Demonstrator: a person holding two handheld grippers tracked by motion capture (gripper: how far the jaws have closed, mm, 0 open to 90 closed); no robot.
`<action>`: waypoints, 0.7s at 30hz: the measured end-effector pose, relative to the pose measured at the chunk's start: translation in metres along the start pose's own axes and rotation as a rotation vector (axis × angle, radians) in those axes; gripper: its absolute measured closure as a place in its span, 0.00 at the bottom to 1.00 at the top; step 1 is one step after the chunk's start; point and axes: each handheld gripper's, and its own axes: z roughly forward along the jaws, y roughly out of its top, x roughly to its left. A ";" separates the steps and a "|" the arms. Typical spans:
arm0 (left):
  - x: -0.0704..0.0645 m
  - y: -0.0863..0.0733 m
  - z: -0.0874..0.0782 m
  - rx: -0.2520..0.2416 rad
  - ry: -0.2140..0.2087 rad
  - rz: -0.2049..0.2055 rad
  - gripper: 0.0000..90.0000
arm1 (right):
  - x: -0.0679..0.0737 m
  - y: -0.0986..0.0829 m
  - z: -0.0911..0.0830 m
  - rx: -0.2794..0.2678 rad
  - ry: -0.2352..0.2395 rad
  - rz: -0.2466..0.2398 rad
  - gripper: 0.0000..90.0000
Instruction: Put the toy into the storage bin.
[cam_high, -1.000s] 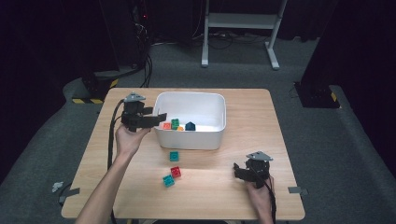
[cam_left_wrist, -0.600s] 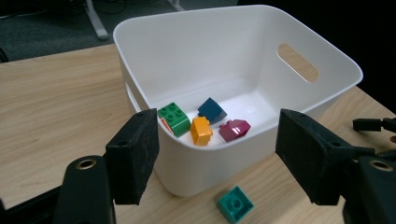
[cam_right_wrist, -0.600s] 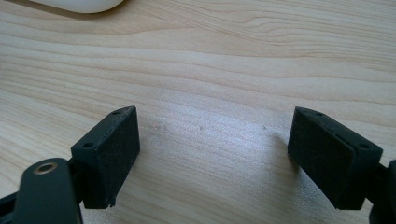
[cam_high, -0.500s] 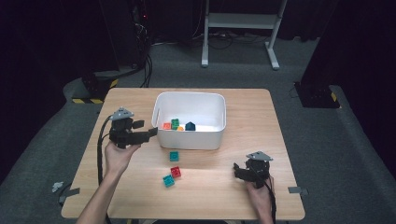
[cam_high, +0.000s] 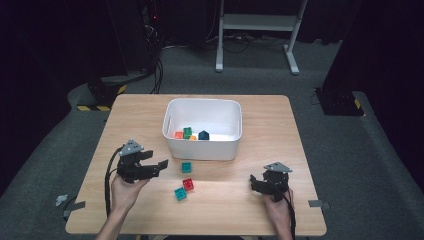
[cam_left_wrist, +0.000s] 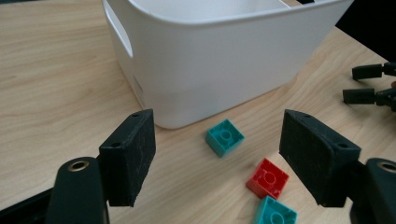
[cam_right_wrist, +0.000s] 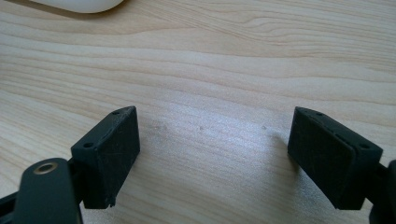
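A white bin (cam_high: 202, 145) stands mid-table with an orange, a green and a dark blue brick (cam_high: 203, 135) inside. In front of it lie a teal brick (cam_high: 186, 167), a red brick (cam_high: 188, 184) and a second teal brick (cam_high: 180, 193). My left gripper (cam_high: 159, 167) is open just left of them, low over the table. In its own view the jaws (cam_left_wrist: 223, 161) frame the teal brick (cam_left_wrist: 225, 136), with the red brick (cam_left_wrist: 267, 177) and the other teal brick (cam_left_wrist: 275, 212) nearer. My right gripper (cam_high: 254, 182) is open over bare wood (cam_right_wrist: 212, 154).
The bin's wall (cam_left_wrist: 210, 56) rises close ahead of the left jaws. The wooden table (cam_high: 280, 130) has bare room right of the bin and along its front edge. The other gripper's jaws (cam_left_wrist: 369, 84) show at the far right of the left gripper view.
My left gripper has moved from beside the bin's left rim back toward the person and down, and now points at the loose bricks. The right gripper has stayed put.
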 end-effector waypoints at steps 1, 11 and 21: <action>-0.001 -0.003 0.000 0.002 -0.001 0.001 0.30 | 0.000 0.000 0.000 0.000 0.000 0.000 0.18; -0.020 -0.043 0.011 0.040 -0.037 0.009 0.28 | 0.000 0.000 0.000 0.000 0.000 0.000 0.18; -0.037 -0.078 0.029 0.086 -0.071 0.016 0.28 | 0.000 0.000 0.000 0.000 0.000 0.000 0.18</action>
